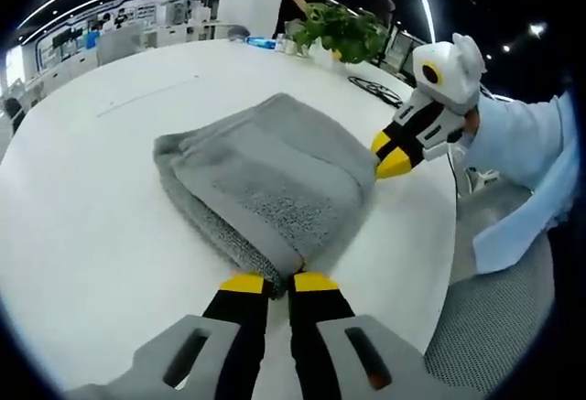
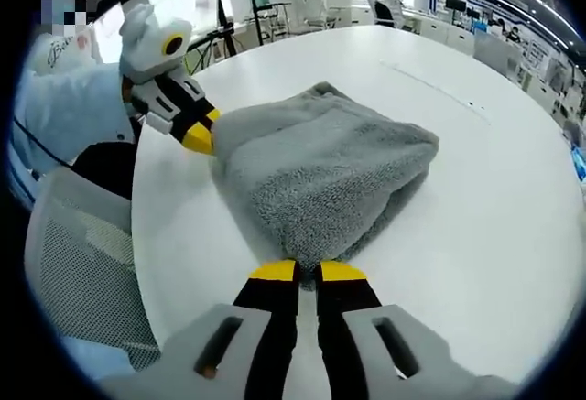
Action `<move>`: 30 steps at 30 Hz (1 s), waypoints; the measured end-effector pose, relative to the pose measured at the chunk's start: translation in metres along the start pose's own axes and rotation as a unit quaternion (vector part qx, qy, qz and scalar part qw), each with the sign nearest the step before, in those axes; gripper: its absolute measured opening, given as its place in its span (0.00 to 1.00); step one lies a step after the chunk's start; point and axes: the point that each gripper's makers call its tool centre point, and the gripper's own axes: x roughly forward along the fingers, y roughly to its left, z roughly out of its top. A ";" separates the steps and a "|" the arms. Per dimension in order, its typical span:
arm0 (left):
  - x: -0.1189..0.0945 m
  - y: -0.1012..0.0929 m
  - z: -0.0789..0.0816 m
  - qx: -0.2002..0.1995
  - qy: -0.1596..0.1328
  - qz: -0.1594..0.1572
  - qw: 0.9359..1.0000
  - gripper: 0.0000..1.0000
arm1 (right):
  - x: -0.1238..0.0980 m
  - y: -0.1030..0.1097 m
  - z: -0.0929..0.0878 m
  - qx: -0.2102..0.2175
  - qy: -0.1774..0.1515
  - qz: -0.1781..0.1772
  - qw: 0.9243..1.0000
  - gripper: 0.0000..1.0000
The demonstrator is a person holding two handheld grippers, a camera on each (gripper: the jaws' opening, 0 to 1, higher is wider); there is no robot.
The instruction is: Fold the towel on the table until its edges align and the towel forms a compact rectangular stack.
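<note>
A grey towel lies folded in thick layers on the white table. My left gripper is shut on the towel's near corner, its yellow tips pinching the terry edge. In the left gripper view, the right gripper comes in from the right and holds the towel's far right corner. In the right gripper view the towel bulges in a rounded heap, and my right gripper is shut on its near edge. The left gripper grips the towel's left end there.
A potted plant and a dark cable loop sit at the table's far side. A grey mesh chair stands just past the table edge. A light blue sleeve hangs beside it.
</note>
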 end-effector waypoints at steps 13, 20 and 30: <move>0.010 0.029 0.022 0.003 -0.003 0.014 1.000 0.08 | 0.013 -0.028 0.023 0.010 -0.001 -0.015 1.000 0.04; 0.012 0.040 0.027 0.009 0.000 0.018 1.000 0.08 | 0.016 -0.037 0.027 0.015 0.000 -0.017 1.000 0.05; 0.010 0.038 0.026 0.008 -0.003 0.022 1.000 0.13 | 0.016 -0.040 0.027 0.011 0.001 -0.012 1.000 0.08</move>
